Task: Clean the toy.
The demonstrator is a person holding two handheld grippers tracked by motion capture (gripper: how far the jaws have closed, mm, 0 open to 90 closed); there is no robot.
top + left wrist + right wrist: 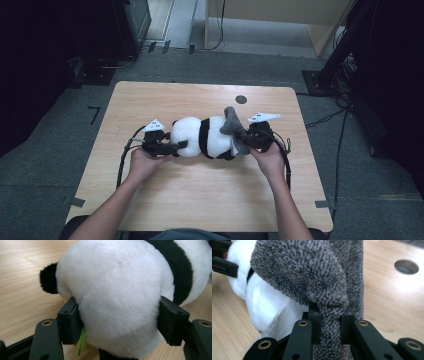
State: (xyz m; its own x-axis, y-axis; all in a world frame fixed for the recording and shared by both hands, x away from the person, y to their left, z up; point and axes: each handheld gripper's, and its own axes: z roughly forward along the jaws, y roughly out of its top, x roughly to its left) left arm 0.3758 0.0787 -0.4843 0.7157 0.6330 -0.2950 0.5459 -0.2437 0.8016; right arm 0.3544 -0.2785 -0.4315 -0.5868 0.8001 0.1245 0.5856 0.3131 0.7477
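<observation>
A black-and-white panda plush point(205, 136) lies on its side in the middle of the wooden table point(200, 195). My left gripper point(177, 146) is shut on its white head point(117, 290), with a pad pressing into the fur on each side point(121, 320). One black ear point(48, 278) sticks out to the left. A grey towel-like cloth point(231, 125) is draped over the plush's other end. My right gripper point(246, 140) is shut on a bunched fold of that cloth point(312, 272), with the jaws close together around it point(331, 322).
A round hole point(241, 99) is cut in the table behind the plush. A white sewn-in label point(274, 320) hangs from the plush's body, and a thin green strip point(82, 341) shows by my left pad. Cables trail from both grippers toward the front edge.
</observation>
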